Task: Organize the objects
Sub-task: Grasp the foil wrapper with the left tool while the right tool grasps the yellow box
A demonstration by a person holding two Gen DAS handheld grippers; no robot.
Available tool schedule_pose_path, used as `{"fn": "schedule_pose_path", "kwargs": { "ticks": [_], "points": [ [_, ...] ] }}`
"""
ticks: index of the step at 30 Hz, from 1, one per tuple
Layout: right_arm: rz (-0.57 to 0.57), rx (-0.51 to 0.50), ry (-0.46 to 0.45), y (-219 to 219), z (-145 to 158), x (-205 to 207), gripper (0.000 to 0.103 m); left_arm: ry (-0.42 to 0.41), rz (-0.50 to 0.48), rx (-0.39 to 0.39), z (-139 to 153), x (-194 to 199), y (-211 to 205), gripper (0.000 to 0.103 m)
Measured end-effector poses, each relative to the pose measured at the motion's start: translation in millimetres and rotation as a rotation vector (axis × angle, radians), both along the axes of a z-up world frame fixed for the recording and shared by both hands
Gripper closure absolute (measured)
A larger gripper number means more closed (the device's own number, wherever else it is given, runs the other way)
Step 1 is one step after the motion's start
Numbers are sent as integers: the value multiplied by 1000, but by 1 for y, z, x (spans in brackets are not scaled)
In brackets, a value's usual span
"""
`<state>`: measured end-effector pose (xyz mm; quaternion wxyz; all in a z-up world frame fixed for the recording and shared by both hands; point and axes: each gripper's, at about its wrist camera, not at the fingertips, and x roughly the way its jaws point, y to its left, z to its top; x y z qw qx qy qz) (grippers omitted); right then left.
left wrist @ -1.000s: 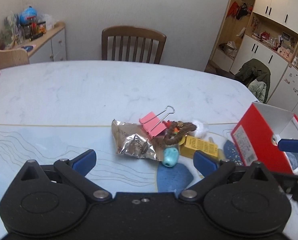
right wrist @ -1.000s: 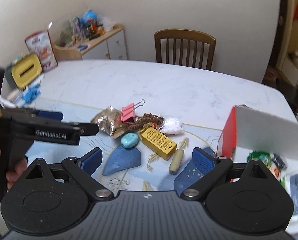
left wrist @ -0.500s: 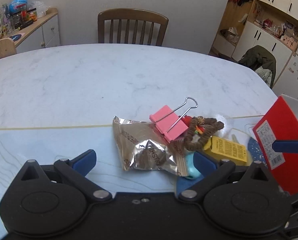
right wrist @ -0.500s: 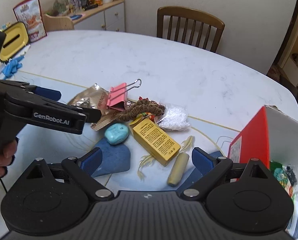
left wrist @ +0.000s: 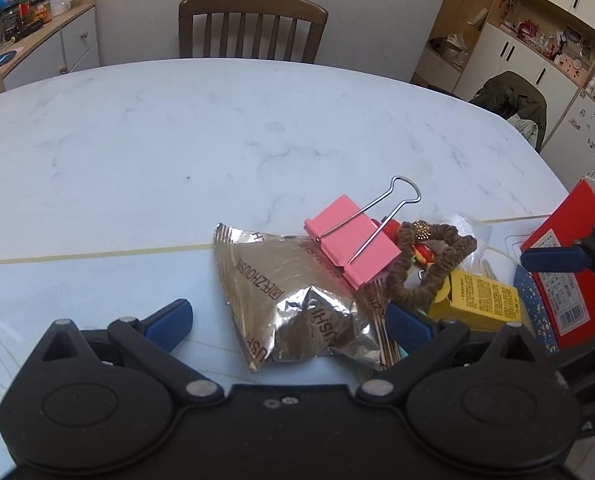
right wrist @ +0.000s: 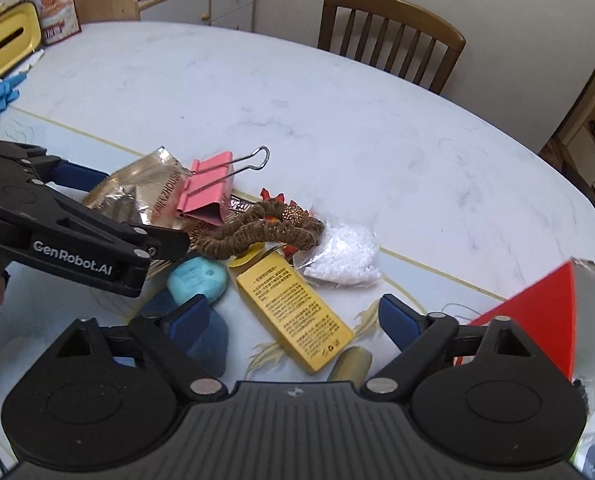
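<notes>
Left wrist view is filled at the bottom by the left gripper (left wrist: 287,318), whose jaws are spread wide and hold nothing. Between its blue fingertips (left wrist: 168,319) a crumpled foil packet (left wrist: 293,300) is seen lying flat on the white marbled counter (left wrist: 177,140). A pink binder clip (left wrist: 353,242) is rested on the far right corner of the packet, with one wire handle raised. Just right of the clip a brown hair tie (left wrist: 429,264) is piled, partly over a yellow box (left wrist: 481,300). At the right edge a red carton (left wrist: 569,272) is seen, with a blue fingertip of the other tool in front of it. A wooden chair (left wrist: 253,26) is set at the far side of the counter.

From the right wrist view, the right gripper (right wrist: 293,320) is shown with its jaws also spread wide and empty, held above the near end of the yellow box (right wrist: 295,312). A pale blue lump (right wrist: 197,280) is seen lying just left of the box, close to the left fingertip of this gripper. A small bag of white beads (right wrist: 345,256) is placed just beyond the box, touching the hair tie (right wrist: 257,232). A short tan stick (right wrist: 351,362) is partly hidden behind the gripper body, beside the near end of the box. The left gripper (right wrist: 77,196) is seen reaching in from the left, its two fingers on either side of the foil packet (right wrist: 137,188); whether the packet is touched cannot be told. The red carton (right wrist: 537,316) is seen at the right edge.
</notes>
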<state>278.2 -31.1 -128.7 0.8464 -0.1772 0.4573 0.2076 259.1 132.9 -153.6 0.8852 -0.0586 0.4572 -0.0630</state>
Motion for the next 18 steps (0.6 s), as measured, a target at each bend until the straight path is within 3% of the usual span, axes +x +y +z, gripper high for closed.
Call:
{"fn": "schedule_pose_path", "kwargs": {
  "ticks": [7,11,14,18],
  "points": [
    [7,11,51,1,-8,7,38,-18,-11,-13,-1,1,0,13],
    [4,21,50,0,-7,2,45,-21,-15,-32,1,-1,0,25],
    [12,41,75,1,-5,1,61,-19,-21,-52,3,-2,0,35],
    [21,30,72,6,-7,-6,70,-13,-9,-60,4,-4,1,39]
  ]
}}
